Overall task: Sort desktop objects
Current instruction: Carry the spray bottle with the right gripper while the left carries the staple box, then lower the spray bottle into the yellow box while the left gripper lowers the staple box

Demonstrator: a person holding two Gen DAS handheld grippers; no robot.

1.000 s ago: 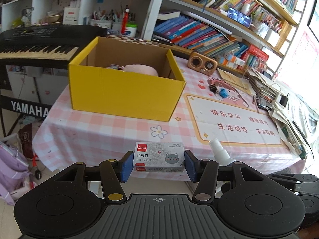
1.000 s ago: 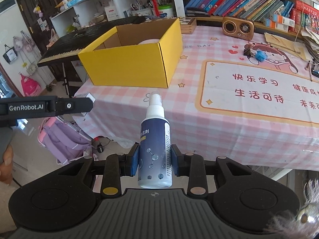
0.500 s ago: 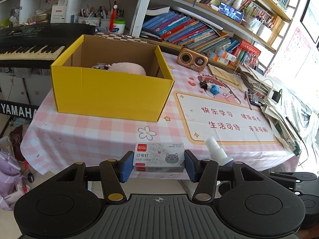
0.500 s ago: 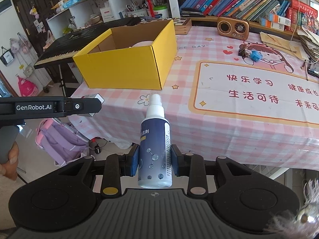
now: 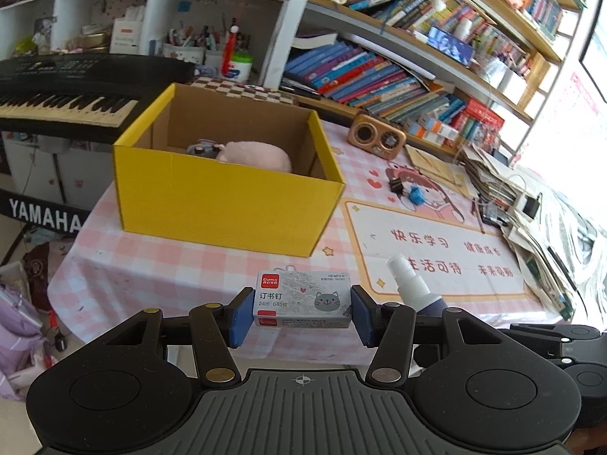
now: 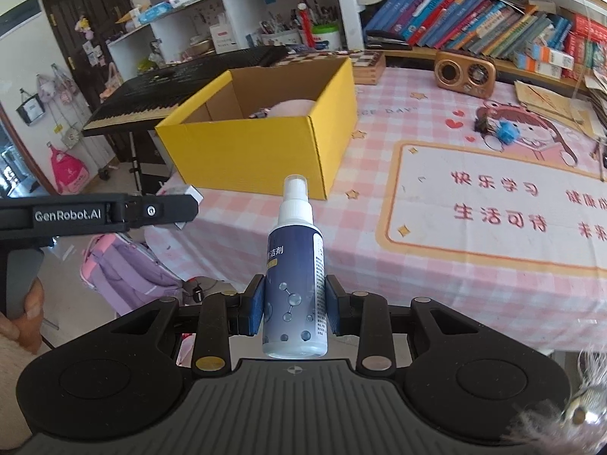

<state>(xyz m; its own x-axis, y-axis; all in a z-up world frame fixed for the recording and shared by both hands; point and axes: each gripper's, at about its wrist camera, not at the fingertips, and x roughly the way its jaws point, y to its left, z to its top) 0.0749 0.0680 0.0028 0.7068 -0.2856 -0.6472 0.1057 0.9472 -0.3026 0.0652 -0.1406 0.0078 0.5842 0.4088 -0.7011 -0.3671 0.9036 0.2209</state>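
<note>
Both wrist views angled down, near table edge; share yellow box (image 5: 227, 204).

Daylit room, bright overall. Light enters from window (image 5: 592, 49) at upper right of left wrist view; blown-out glare over paper stacks (image 5: 531, 204) at tabletop's right edge. Yellow box (image 5: 227, 197) interior shaded, soft shadow at its base. Strong fisheye bending twd frame edges, dark vignette in corners. Focus sharp; no motion blur.
</note>
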